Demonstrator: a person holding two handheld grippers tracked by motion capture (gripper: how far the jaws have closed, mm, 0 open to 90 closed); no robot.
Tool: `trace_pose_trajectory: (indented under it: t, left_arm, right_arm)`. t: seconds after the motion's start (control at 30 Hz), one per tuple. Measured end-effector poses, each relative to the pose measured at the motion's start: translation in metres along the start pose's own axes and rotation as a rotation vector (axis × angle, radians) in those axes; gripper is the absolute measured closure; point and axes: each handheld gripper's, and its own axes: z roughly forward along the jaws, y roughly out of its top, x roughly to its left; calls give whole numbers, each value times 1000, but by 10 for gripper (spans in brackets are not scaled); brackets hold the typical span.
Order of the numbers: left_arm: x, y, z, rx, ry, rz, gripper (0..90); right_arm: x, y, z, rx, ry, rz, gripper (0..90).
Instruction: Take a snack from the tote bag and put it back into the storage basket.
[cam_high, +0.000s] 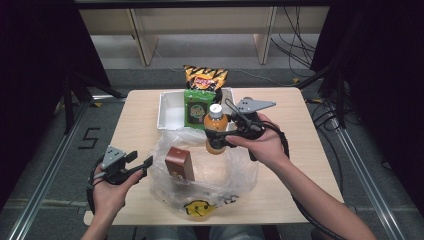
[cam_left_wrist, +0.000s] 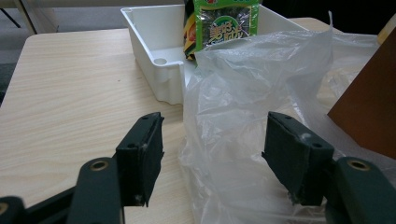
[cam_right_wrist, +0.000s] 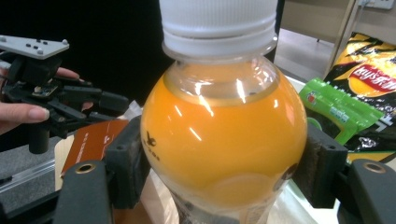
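The right gripper (cam_high: 223, 136) has its jaws clenched on the orange juice bottle (cam_high: 216, 129), holding it upright above the far edge of the clear plastic bag (cam_high: 220, 180), just in front of the white tray (cam_high: 170, 112). The left gripper (cam_high: 142, 162) rests at the bag's left side, its jaws released, loose plastic between them. A brown box (cam_high: 179, 163) stands inside the bag on the worktop (cam_high: 135, 125).
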Motion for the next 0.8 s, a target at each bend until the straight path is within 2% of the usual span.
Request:
trace_pose_trajectory:
  t: [0.03, 0.23, 0.27, 0.3, 0.33, 0.47, 0.5, 0.57, 0.6, 0.7, 0.73, 0.8]
  left_arm:
    - [0, 0, 0, 0, 0, 0, 369]
    - [1, 0, 0, 0, -1, 2, 369]
    - [0, 0, 0, 1, -1, 2, 369]
    - [0, 0, 0, 0, -1, 1, 369]
    - [0, 0, 0, 0, -1, 2, 369]
    - [1, 0, 0, 0, -1, 2, 369]
    - [1, 0, 0, 1, -1, 3, 369]
    - [1, 0, 0, 1, -1, 3, 369]
    - [0, 0, 0, 1, -2, 3, 369]
    - [0, -1, 0, 3, -2, 4, 369]
    - [0, -1, 1, 3, -3, 4, 369]
    - [0, -1, 1, 0, -4, 5, 369]
  right_arm:
    - [0, 1, 0, 4, 2, 18, 314]
    - [-4, 6, 0, 2, -12, 19, 314]
    - [-5, 8, 0, -2, -19, 18, 314]
    - [-7, 9, 2, -19, -17, -3, 314]
    - [-6, 10, 1, -7, -18, 21, 314]
    - [-10, 12, 2, -15, -28, 15, 314]
    - [-13, 14, 2, -23, -42, -2, 314]
    - [-14, 15, 2, -15, -32, 31, 314]
    - [-16, 15, 3, -21, -46, 11, 314]
    - [-18, 15, 3, -18, -50, 40, 314]
    - [-21, 15, 4, -20, -50, 24, 314]
    - [-23, 16, 5, -27, -55, 32, 314]
